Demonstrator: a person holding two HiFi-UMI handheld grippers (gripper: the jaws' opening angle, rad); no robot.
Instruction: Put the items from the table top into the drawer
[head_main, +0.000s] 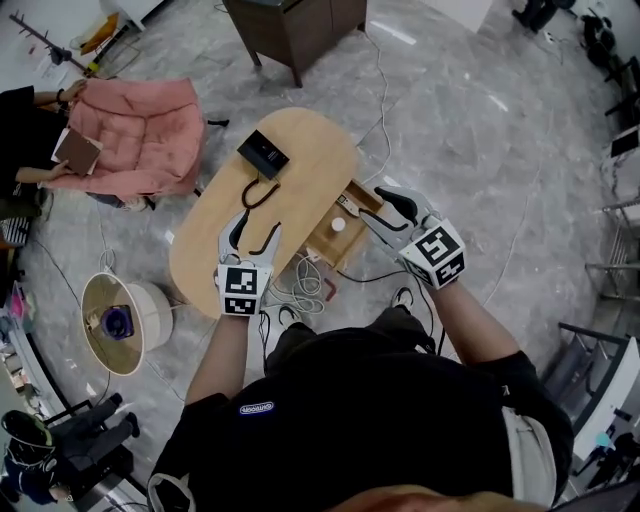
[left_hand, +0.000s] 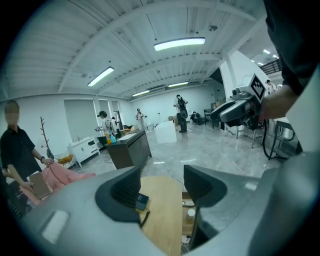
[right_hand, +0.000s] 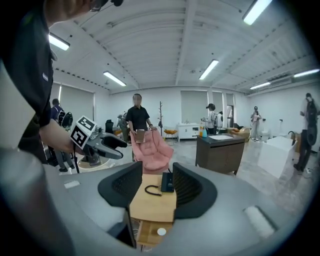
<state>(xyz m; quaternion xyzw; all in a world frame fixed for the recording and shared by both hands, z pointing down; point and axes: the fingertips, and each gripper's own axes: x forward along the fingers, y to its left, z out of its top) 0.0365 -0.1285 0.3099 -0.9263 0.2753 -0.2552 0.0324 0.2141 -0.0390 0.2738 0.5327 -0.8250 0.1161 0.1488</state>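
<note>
An oval wooden table (head_main: 215, 235) carries a black flat box (head_main: 263, 152) and a curled black cable (head_main: 258, 192). Its drawer (head_main: 349, 247) stands pulled out on the right side, with a small white round thing (head_main: 338, 225) inside. My left gripper (head_main: 255, 228) hovers high over the table's near end, open and empty. Above the drawer my right gripper (head_main: 375, 207) is also open and empty. The left gripper view shows the box (left_hand: 142, 201) and the drawer (left_hand: 187, 226) far below between the jaws. The right gripper view has box (right_hand: 166, 182) and cable (right_hand: 151, 190) between its jaws.
A pink armchair (head_main: 140, 135) stands left of the table, with a person (head_main: 30, 140) beside it. A dark cabinet (head_main: 295, 30) is beyond the table. A round lamp-like stand (head_main: 115, 320) sits at the near left. White cables (head_main: 305, 285) lie on the floor under the table's near end.
</note>
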